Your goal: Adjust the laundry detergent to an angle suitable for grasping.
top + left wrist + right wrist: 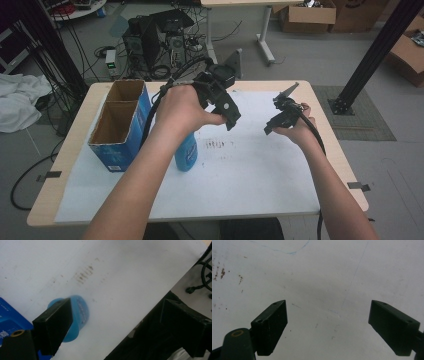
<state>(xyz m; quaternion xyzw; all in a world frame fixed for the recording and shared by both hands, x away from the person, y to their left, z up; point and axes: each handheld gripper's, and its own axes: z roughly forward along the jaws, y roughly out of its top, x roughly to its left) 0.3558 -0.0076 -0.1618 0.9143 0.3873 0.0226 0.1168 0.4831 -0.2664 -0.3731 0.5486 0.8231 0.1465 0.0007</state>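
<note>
While my left gripper [227,107] hovers with jaws spread and empty, the blue bottle [186,152] stands at its seven o'clock beside the cardboard box [120,125]; my right gripper [280,117] gapes empty too.

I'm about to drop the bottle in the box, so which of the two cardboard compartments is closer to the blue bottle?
The near compartment, on the person's side; the blue bottle stands right beside its front corner. The far compartment lies toward the table's back edge.

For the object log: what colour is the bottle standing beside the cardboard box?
Translucent blue bottle, clearest in the left gripper view, next to the box.
</note>
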